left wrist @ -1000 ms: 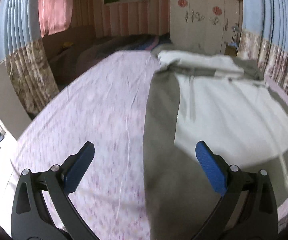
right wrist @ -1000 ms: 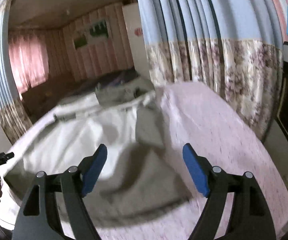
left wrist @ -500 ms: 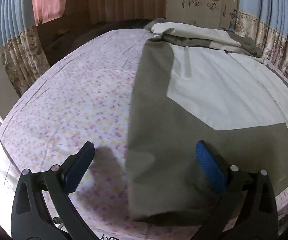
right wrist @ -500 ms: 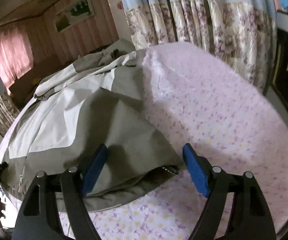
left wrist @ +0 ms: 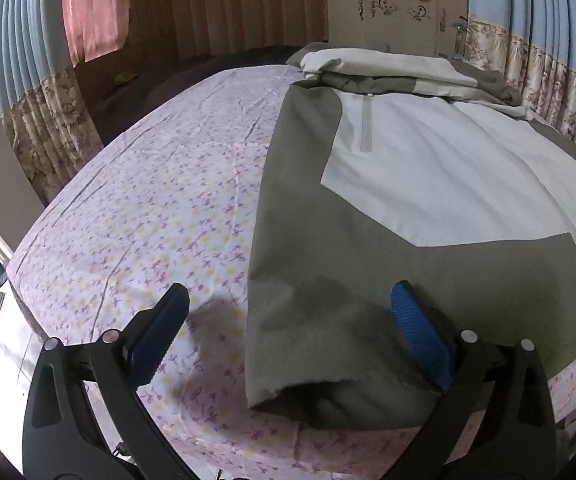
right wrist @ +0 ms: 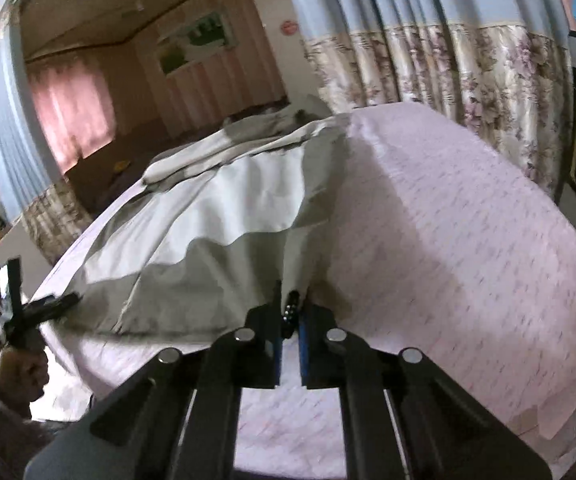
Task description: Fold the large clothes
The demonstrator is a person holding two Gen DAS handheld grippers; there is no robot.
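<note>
A large olive-grey and white jacket (left wrist: 388, 208) lies spread on a bed with a pink floral sheet (left wrist: 148, 216). My left gripper (left wrist: 288, 332) is open just above the jacket's near left hem corner; its right finger (left wrist: 420, 332) rests over the cloth. My right gripper (right wrist: 290, 320) is shut on the jacket's (right wrist: 216, 216) near right hem corner and lifts it off the sheet (right wrist: 448, 240). The left gripper also shows far left in the right wrist view (right wrist: 36, 308).
Floral and blue curtains (right wrist: 448, 60) hang close along the bed's right side. A white wardrobe (left wrist: 392, 4) stands beyond the bed's far end. The bed's near edge (left wrist: 248, 452) drops to the floor.
My right gripper has closed on the jacket's hem corner and raised it. My left gripper has come down closer to the left hem corner, still open.
</note>
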